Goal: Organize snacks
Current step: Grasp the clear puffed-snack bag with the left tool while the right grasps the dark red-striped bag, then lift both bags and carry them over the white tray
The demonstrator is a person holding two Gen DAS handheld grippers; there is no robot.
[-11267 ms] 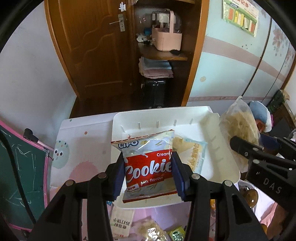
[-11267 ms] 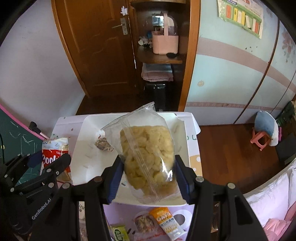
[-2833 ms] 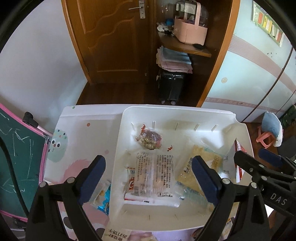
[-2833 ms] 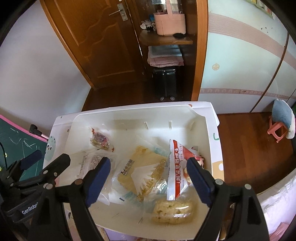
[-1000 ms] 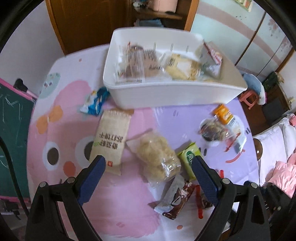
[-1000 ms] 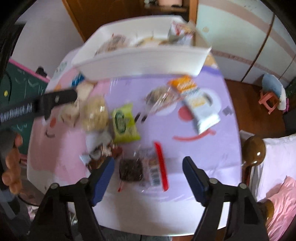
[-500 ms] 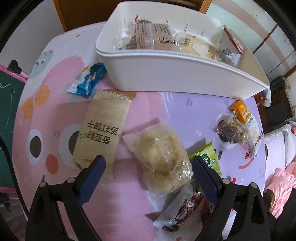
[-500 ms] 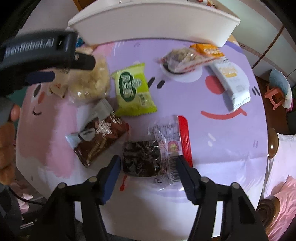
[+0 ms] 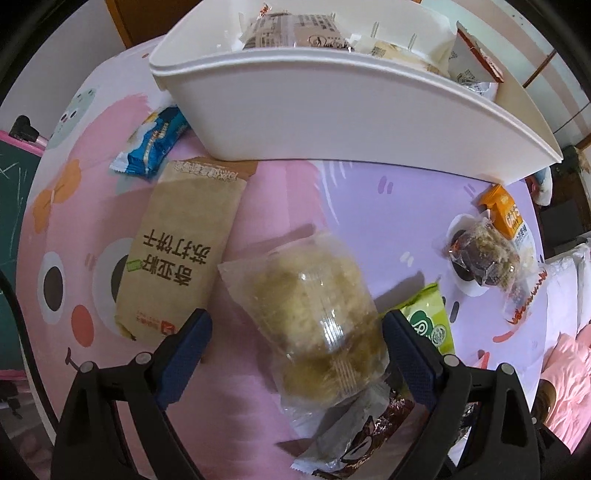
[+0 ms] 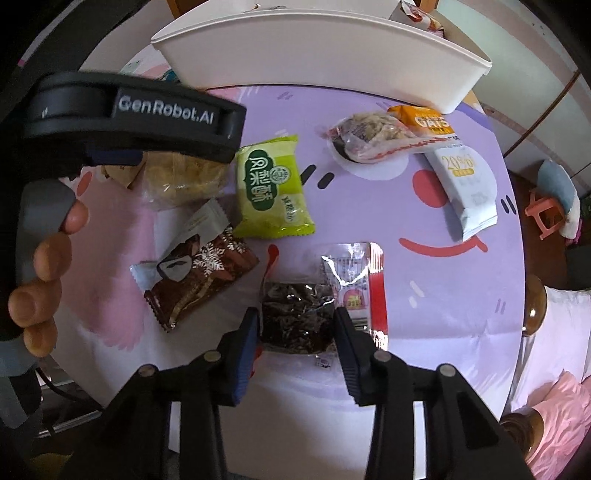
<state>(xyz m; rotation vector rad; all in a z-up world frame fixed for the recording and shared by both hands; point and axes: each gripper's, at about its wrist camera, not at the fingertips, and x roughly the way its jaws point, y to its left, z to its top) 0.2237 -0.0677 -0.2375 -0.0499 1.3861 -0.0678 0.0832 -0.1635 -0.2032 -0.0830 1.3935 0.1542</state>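
Observation:
A white bin [image 9: 332, 99] with several snack packs in it stands at the far side of the pink and purple table; its rim also shows in the right wrist view [image 10: 332, 26]. My left gripper [image 9: 295, 339] is open, its fingers either side of a clear bag of pale puffed snack [image 9: 314, 317] lying on the table. My right gripper [image 10: 297, 332] has closed in around a dark snack pack with a red strip [image 10: 295, 317]; its pads sit against the pack's sides. The left gripper's body [image 10: 129, 114] shows over the puffed bag in the right wrist view.
On the table lie a brown paper cracker pack [image 9: 181, 254], a blue pack [image 9: 155, 144], a green pack [image 10: 269, 188], a brown chocolate pack [image 10: 199, 277], a clear nut pack [image 10: 373, 136], an orange-white oats pack [image 10: 454, 170]. A chair knob [image 10: 535, 306] stands at the right edge.
Both grippers have dropped from above the bin to the table. The left has moved in over the puffed bag. The right has narrowed its jaws onto the dark pack.

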